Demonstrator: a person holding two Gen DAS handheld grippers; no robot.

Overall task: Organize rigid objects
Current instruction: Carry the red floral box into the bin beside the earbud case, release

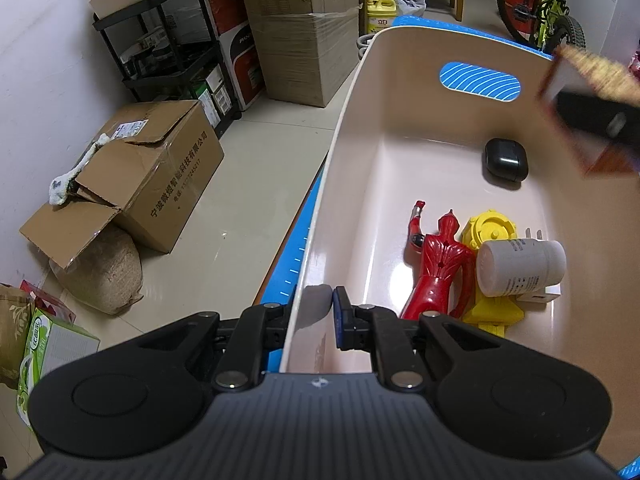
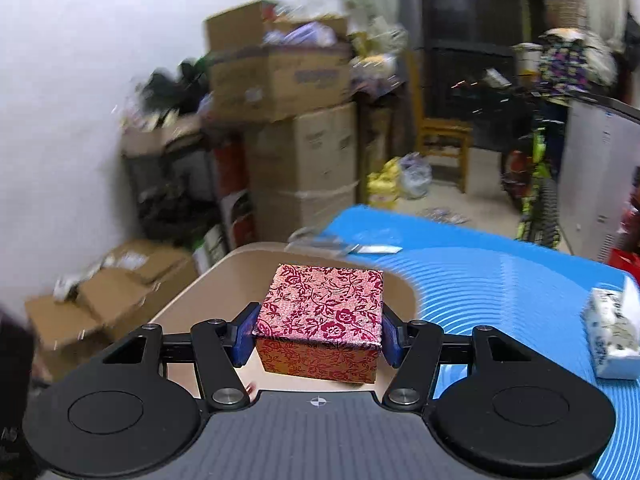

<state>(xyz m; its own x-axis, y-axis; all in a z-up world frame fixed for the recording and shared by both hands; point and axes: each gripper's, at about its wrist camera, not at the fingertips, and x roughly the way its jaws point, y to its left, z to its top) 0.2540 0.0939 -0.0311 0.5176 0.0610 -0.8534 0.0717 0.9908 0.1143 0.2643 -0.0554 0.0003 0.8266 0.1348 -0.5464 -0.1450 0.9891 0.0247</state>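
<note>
The left tool (image 1: pixel 316 312) is clamped on the near wall of the beige bin (image 1: pixel 348 128), one pad inside and one outside. In the bin lie a red figure (image 1: pixel 436 268), a yellow toy (image 1: pixel 492 232), a white bottle (image 1: pixel 520 268) resting on them, and a black case (image 1: pixel 505 165) nearer the far end. The right tool (image 2: pixel 319 334), about half open, grips a floral box (image 2: pixel 324 312) by its sides, held over the bin's rim above the blue surface (image 2: pixel 500 280), where a tissue pack (image 2: pixel 612 336) lies

Even indoor light, fisheye bending at edges, right wrist view motion-blurred, left wrist view sharp
</note>
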